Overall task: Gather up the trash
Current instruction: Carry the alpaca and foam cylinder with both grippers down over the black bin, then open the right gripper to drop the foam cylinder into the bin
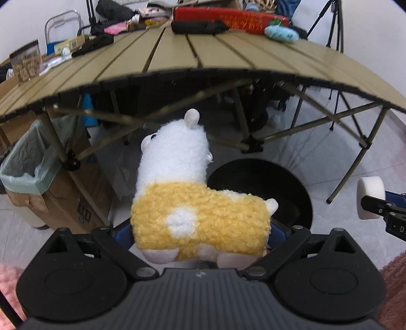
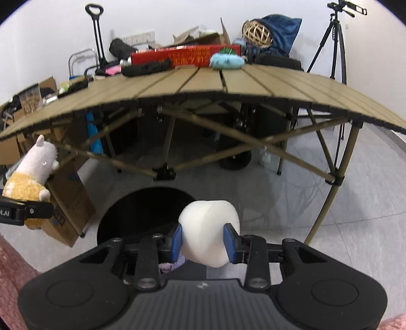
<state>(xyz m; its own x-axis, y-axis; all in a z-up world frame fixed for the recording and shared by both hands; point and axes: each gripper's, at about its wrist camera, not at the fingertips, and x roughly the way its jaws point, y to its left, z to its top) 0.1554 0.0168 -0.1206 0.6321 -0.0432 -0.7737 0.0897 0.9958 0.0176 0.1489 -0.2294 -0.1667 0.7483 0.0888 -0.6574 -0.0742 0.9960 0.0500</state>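
Observation:
My left gripper is shut on a white and yellow plush alpaca, which hides the blue pads. The alpaca also shows at the left edge of the right wrist view. My right gripper is shut on a white foam cylinder, squeezed between its blue pads. That cylinder appears at the right edge of the left wrist view. Both grippers hang in front of the table's near edge, above a round black bin on the floor, whose dark opening lies just beyond the cylinder.
A slatted folding table carries a red box, a blue plush, black items and clutter. Cardboard boxes and a bag-lined bin stand at the left. A tripod stands at the right. Crossed table legs stand behind the black bin.

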